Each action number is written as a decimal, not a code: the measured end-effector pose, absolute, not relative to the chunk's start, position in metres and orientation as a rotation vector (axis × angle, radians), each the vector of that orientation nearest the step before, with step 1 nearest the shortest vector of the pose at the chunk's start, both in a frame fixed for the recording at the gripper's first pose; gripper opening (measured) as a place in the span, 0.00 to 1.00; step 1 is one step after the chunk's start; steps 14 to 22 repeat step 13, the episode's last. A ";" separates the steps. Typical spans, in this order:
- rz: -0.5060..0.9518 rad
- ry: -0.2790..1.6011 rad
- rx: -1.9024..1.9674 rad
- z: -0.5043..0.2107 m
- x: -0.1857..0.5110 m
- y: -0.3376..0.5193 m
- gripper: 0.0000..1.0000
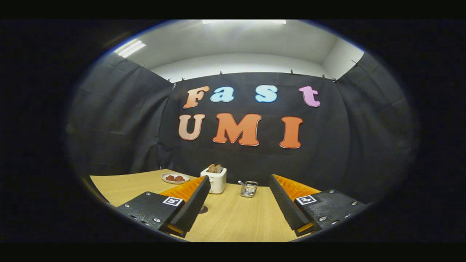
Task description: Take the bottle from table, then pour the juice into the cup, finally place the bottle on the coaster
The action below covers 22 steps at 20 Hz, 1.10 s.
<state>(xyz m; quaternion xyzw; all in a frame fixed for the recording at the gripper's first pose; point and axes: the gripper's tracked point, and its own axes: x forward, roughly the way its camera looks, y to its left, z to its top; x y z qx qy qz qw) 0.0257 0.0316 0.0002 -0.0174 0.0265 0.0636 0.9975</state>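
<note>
1. Bottle, cup and coaster cannot be made out among the things seen; which way the bottle lies from the tool cannot be told.
2. A plate with reddish food is seen far left on the surface.
3. A small dark round mark, too little shown to name, is glimpsed beside the left finger.
4. A white toaster is seen beyond the fingers, a wire basket to its right.
5. The tool is held released, fingers wide apart, nothing grasped.
6. Square markers are carried on the fingers; no brand is legible.
</note>
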 end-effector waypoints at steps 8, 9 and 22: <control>0.125 0.003 0.006 0.044 0.007 0.031 0.97; 0.125 -0.003 0.008 0.044 0.006 0.030 0.97; 0.109 -0.006 0.013 0.046 0.006 0.033 0.97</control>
